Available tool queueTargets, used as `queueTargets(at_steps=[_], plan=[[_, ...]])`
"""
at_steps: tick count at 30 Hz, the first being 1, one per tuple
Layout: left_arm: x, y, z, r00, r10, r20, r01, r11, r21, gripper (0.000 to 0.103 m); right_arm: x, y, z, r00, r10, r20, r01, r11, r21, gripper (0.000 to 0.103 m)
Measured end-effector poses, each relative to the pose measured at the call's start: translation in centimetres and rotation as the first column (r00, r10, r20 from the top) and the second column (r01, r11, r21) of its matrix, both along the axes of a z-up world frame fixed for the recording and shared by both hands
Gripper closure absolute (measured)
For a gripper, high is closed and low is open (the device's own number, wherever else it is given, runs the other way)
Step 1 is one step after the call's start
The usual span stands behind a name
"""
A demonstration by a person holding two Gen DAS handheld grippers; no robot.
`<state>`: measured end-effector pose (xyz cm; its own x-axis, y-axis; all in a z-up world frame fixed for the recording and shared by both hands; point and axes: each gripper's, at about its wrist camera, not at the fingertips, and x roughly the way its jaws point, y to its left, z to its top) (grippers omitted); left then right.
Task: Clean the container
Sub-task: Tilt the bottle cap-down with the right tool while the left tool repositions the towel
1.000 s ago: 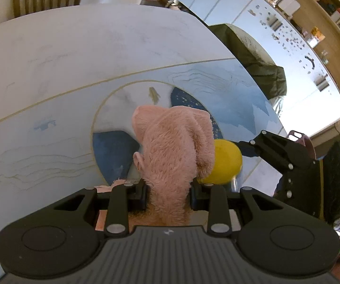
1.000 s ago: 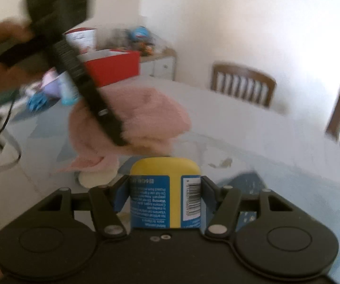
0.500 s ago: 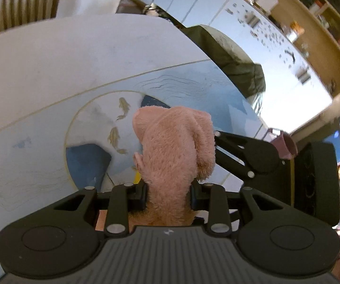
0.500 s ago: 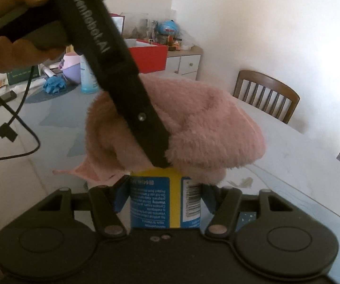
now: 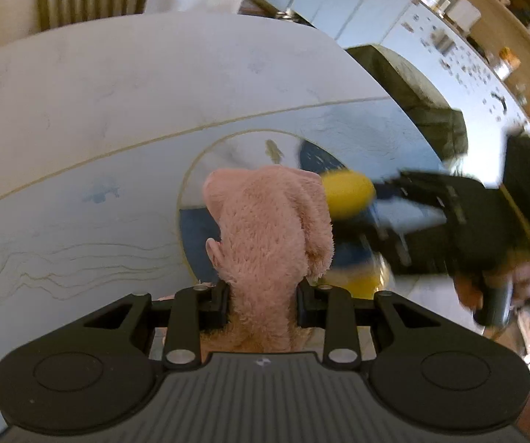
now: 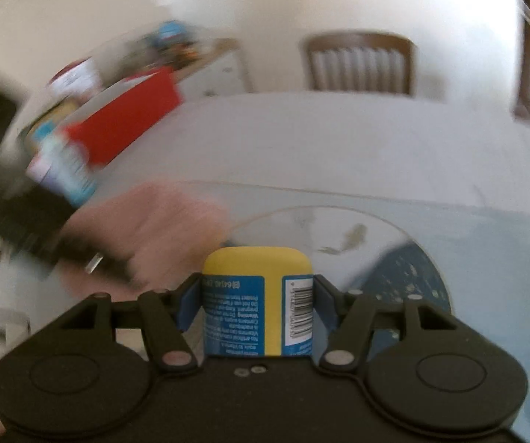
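Observation:
My left gripper (image 5: 262, 295) is shut on a fluffy pink cloth (image 5: 268, 229) that sticks up between its fingers. To the cloth's right, blurred, is the yellow-capped container (image 5: 346, 193), held by my right gripper (image 5: 405, 203). In the right wrist view the right gripper (image 6: 257, 299) is shut on that container (image 6: 257, 295), yellow with a blue label and barcode. The pink cloth (image 6: 147, 229) shows there as a blur at the left, beside the container and not covering it. Whether cloth and container touch is not clear.
Below lies a pale table (image 5: 117, 92) with a blue mat and a round fish motif (image 6: 353, 240). A wooden chair (image 6: 361, 62) stands at the far edge. A red box (image 6: 128, 122) and bottles sit at the left. A hand (image 5: 494, 284) holds the right gripper's handle.
The cloth lay over the container's top half a second ago; now it sits off to the side and the yellow cap is bare. Both views are blurred by fast motion.

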<state>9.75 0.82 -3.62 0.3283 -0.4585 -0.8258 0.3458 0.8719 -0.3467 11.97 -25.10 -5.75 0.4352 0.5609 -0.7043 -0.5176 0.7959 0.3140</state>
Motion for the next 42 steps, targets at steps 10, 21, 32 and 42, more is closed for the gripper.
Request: queueTargets(at_steps=[10,21,32,42], plan=[[-2.6,-5.9,0.4,0.981,-0.188,0.046,0.188,0.982,-0.001,0.073,2.6,1.5,-1.6,0.977,-0.154,-0.146,0.161,0.986,0.038,0.041],[-2.1,-5.8,-3.9,0.983,-0.178,-0.047,0.178,0.984,0.003,0.074,2.9,1.6,-1.5,0.965,-0.201,-0.167,0.206,0.978,0.018,0.041],[-2.3,-1.2,-2.8,1.0,-0.007,-0.029,0.005,0.998,-0.055,0.076,3.6,0.3,-2.2,0.935,-0.248,-0.253,0.261,0.965,0.02,0.04],[-1.8,0.8,-2.5,0.995,0.099,-0.001,-0.099,0.994,-0.043,0.075,2.9,-0.6,-1.0,0.971,-0.094,-0.217,0.085,0.995,-0.052,0.038]])
